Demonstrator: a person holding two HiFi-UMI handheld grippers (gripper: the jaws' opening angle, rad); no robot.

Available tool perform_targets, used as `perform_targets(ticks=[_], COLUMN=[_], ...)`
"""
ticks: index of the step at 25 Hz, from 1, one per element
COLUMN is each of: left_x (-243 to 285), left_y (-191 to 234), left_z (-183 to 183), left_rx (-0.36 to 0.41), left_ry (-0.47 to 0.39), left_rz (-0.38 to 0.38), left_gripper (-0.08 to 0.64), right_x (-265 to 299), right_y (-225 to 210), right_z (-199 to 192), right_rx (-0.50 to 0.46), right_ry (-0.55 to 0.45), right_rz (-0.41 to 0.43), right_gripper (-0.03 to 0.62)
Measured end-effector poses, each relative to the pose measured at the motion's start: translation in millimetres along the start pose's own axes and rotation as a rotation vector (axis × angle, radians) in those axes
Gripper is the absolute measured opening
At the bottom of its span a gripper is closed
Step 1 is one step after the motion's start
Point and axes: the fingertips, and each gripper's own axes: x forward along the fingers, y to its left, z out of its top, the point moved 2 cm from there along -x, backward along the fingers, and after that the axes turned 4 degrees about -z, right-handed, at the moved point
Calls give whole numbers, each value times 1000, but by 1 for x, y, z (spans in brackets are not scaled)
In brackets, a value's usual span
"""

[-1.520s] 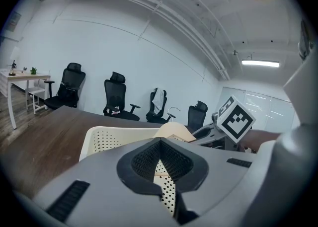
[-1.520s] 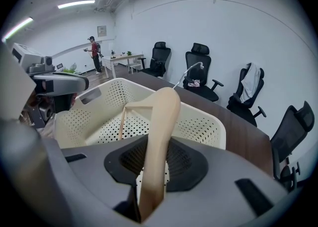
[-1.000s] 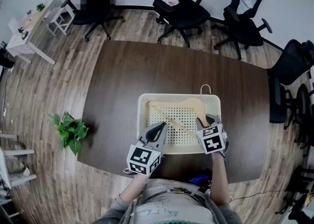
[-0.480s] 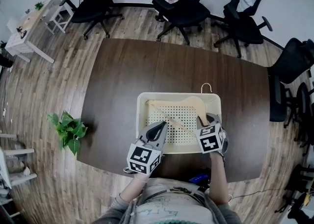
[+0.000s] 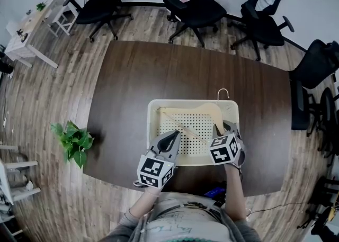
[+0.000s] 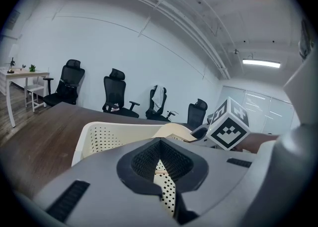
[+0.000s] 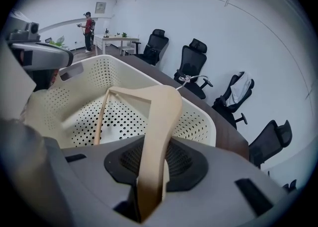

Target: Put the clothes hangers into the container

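Although the hanger (image 5: 204,111) sits in the basket (image 5: 150,124), right tongs (image 5: 221,128) grip it, release pending; left tongs (image 5: 174,135) closed, empty.

Matt wooden hanger (image 5: 205,111), perforated smooth plastic container (image 5: 185,102)

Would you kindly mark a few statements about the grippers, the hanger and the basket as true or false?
1. The right gripper is shut on the hanger. True.
2. The left gripper holds a second hanger. False: its jaws are shut with nothing between them.
3. The hanger's hook sticks out past the far rim of the basket. True.
4. The basket stands on the floor. False: it stands on the table, near the person's edge.
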Motion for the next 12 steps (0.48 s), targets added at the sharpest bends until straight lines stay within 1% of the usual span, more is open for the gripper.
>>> perform_targets(ticks=[6,12], left_x=[2,4], left_y=[0,0], left_z=[0,-1], left_rx=[5,8], left_ry=[6,8], left_rz=[-6,-13], left_gripper=[11,11], right_x=[3,6], right_y=[-3,-3], right_z=[-2,-3], right_rx=[-56,-71], right_ry=[25,43], right_rz=[-53,-74], right_gripper=[95,94])
